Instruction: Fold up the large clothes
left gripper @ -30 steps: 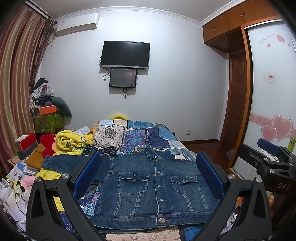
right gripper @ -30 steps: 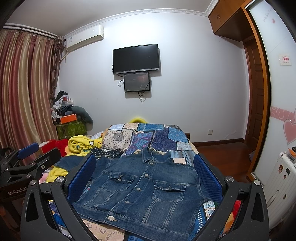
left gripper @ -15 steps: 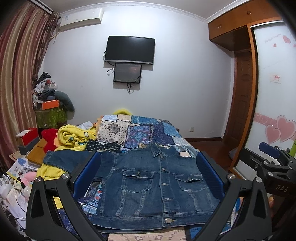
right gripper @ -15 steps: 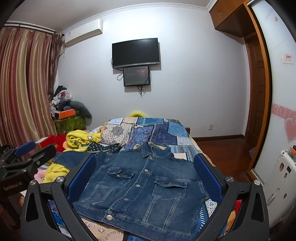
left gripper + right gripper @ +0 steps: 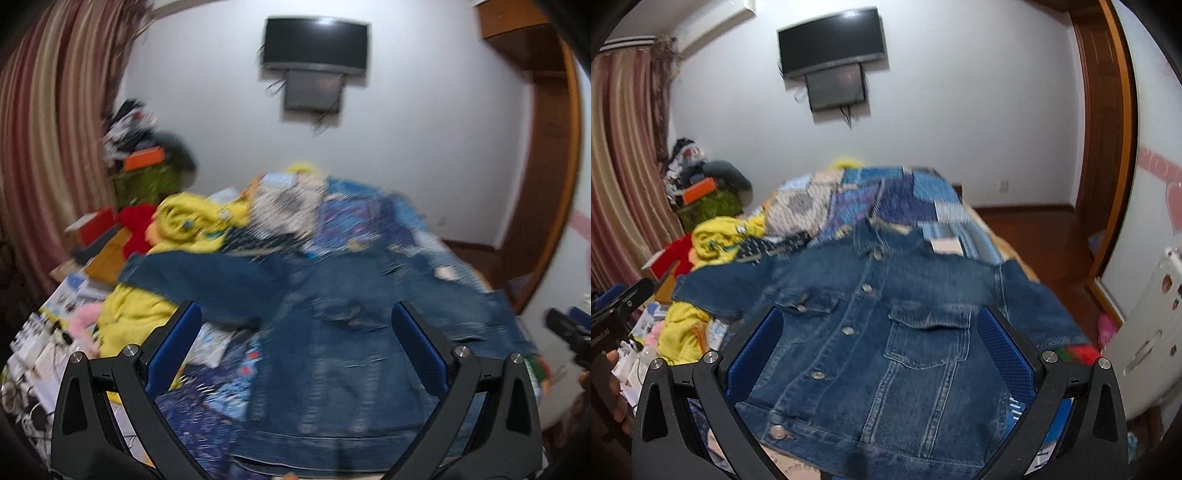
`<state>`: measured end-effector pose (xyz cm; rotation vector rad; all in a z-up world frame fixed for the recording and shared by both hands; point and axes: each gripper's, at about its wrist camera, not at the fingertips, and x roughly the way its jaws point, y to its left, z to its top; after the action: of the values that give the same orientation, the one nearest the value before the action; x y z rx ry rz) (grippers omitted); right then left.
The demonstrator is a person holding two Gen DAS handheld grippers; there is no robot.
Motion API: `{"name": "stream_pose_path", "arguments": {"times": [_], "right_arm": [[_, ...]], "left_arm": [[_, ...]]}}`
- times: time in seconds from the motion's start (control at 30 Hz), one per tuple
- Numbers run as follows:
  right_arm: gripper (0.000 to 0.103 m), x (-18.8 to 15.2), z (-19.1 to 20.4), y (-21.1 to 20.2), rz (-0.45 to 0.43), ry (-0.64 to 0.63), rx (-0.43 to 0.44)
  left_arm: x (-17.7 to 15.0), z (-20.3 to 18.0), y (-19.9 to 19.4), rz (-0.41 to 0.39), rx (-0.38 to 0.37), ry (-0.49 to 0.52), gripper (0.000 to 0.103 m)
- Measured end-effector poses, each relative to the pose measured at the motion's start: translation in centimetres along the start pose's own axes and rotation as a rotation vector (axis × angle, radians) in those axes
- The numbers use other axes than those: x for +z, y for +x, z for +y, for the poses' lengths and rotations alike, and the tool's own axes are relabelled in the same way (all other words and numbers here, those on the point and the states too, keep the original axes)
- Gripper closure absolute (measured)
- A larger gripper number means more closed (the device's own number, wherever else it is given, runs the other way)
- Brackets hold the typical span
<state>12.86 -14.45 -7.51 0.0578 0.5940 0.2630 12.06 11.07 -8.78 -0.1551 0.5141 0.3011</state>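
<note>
Denim jacket (image 5: pixel 886 332) flat on patchwork bed (image 5: pixel 912 199), both grippers' fingers (image 5: pixel 1004 354) wide, empty.

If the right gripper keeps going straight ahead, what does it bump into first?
Most likely the denim jacket, spread flat on the bed. The open right gripper points straight at its front, though motion blur makes depth uncertain.

1. Jacket (image 5: pixel 886 332) lies flat on the bed (image 5: pixel 905 195), collar away from me, hem nearest.
2. My left gripper (image 5: pixel 295 347) and right gripper (image 5: pixel 879 343) hang over its near half, fingers spread wide, empty.
3. Heap of clothes (image 5: pixel 184 221) left of the jacket.
4. TV (image 5: pixel 831 40) on the wall behind the bed.
</note>
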Motion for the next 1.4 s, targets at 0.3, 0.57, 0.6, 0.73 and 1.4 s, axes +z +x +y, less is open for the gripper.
{"name": "stream_pose_path", "arguments": {"times": [0.3, 0.57, 0.6, 0.73, 1.4], "right_arm": [[0.000, 1.1, -1.2, 5.6, 0.095, -0.030, -0.103], [0.000, 3.5, -0.7, 9.6, 0.069, -0.117, -0.156], [0.000, 3.6, -0.4, 10.0, 0.061, -0.139, -0.156], [0.000, 3.3, 1.3, 12.2, 0.061, -0.241, -0.199], [0.000, 2.1, 3.3, 15.5, 0.163, -0.317, -0.154]], "left_arm": [[0.0, 8.4, 9.7, 0.136, 0.115, -0.057, 0.000], [-0.6, 17.3, 17.5, 0.275, 0.082, -0.164, 0.000], [-0.8, 18.1, 18.4, 0.287, 0.083, -0.165, 0.000], [-1.8, 21.4, 22.2, 0.356, 0.069, -0.224, 0.001], [-3.0, 26.9, 31.3, 0.495, -0.069, -0.510, 0.044]]}}
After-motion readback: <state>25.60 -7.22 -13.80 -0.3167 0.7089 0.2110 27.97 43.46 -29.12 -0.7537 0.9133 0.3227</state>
